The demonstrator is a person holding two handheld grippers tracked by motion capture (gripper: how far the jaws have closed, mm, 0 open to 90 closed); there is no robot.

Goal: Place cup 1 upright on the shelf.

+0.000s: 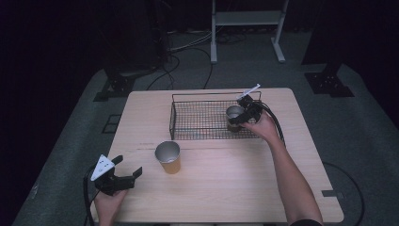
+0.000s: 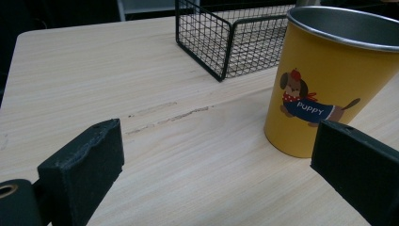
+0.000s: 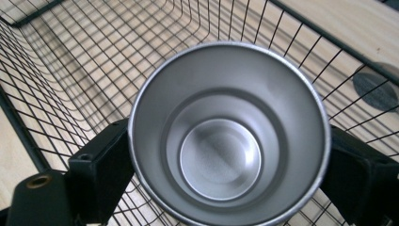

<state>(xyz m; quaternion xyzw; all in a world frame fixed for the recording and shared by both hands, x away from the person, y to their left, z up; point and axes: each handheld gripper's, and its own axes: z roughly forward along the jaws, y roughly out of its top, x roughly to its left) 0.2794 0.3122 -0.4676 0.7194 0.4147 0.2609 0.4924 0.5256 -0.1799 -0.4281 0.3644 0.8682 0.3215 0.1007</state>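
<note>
A dark room is seen, with grey floor, loose cables and a white frame at the far side. A light wooden table is set in the middle; a scratch line is marked on its top near the left centre. A black wire basket is placed on the far half of the table.

A yellow cup is stood upright on the bare table, near of the basket's left end and apart from it. A second cup is held inside the basket at its right end.

The left gripper is held at the near left corner, jaws spread wide, nothing between them; the yellow cup is well to its right. The right gripper is closed on the second cup, one jaw pressed on each side of its wall.

A cartoon dog and the word PUPPY on the yellow cup are made out in the left gripper view. The steel inside and bottom of the second cup are shown from above in the right gripper view, with basket mesh beneath.
</note>
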